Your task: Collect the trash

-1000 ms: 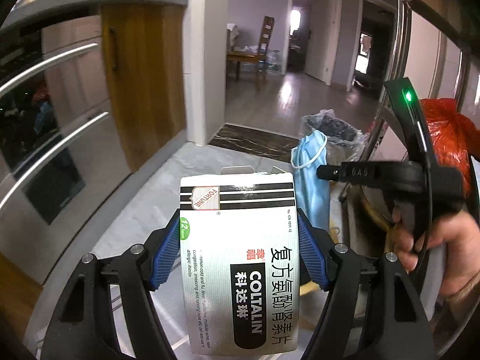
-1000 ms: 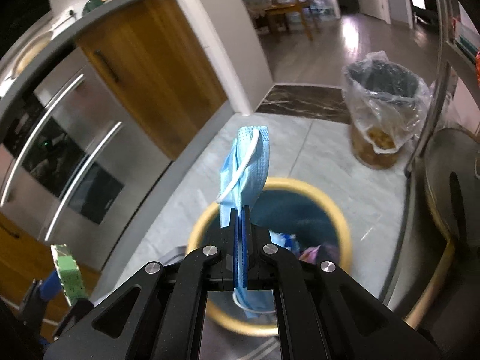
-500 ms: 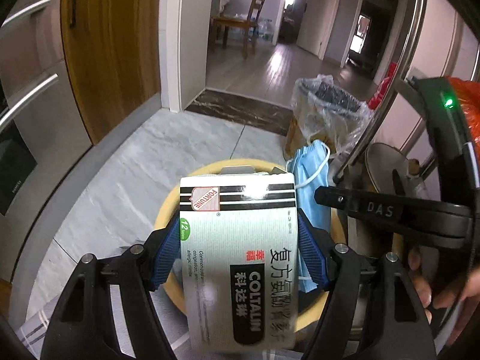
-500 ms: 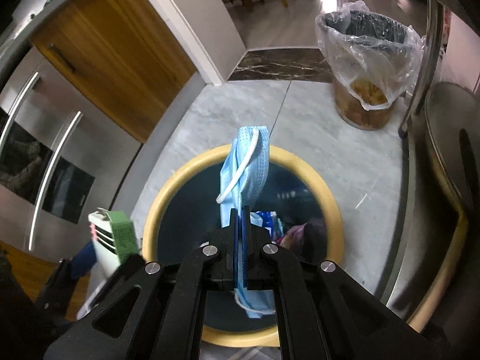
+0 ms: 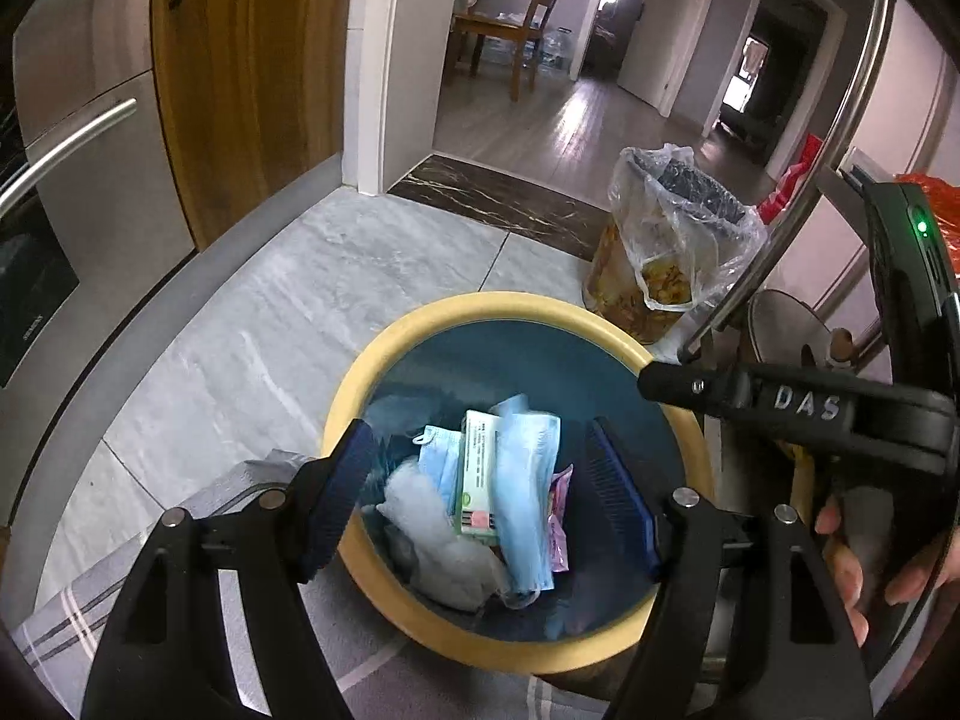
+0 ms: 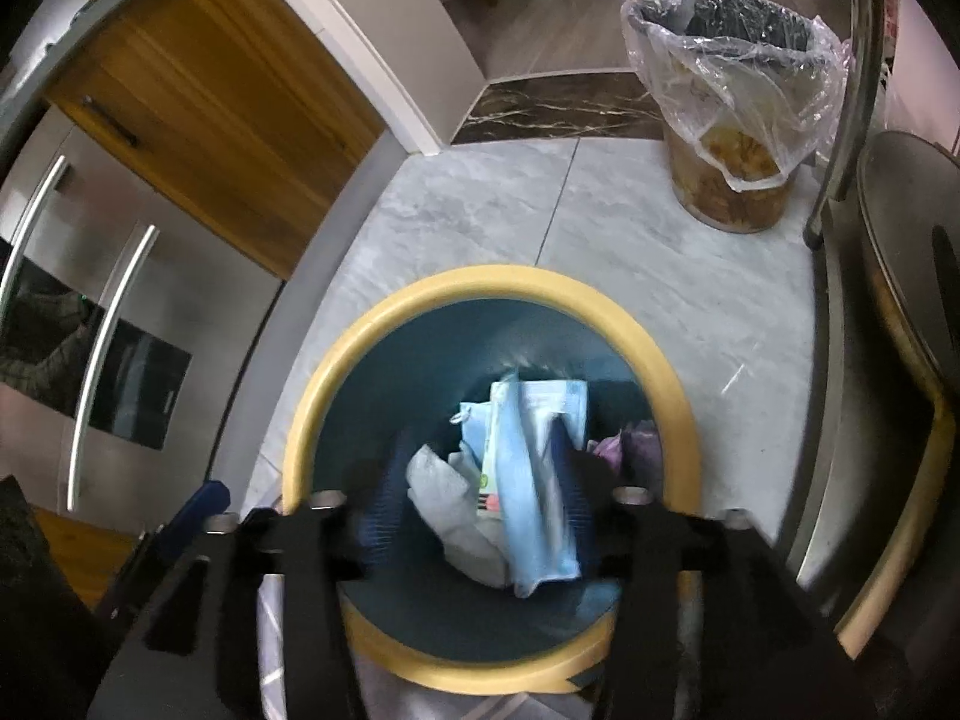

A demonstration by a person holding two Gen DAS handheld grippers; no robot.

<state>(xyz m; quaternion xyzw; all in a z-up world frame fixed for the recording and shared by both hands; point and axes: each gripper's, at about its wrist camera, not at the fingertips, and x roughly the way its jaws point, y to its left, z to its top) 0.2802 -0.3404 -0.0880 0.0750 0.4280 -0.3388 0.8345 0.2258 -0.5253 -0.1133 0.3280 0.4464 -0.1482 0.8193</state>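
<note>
Hovering over the yellow-rimmed bin (image 5: 420,336) at the lower centre of the left wrist view, the left gripper (image 5: 480,498) is seen spread wide with nothing between its blue pads. Left of centre inside the bin, a pale wad of tissue (image 5: 420,510) is made out; beside it, the green-and-white medicine box (image 5: 477,474) is lying on edge among the trash, dropped in and done with. Just to its right, the blue face mask (image 5: 525,498) is draped over the pile, already inside the bin as well.

Over in the right wrist view, the right gripper (image 6: 480,504) has just been opening; it is blurred, its jaws are parted and nothing is held between them, the mask (image 6: 534,510) resting below.

Both items are judged delivered. At the upper right, a second, bag-lined bin (image 5: 672,252) is left untouched. Whether more trash remains to be collected cannot be told, since no further pieces are shown on the floor.
</note>
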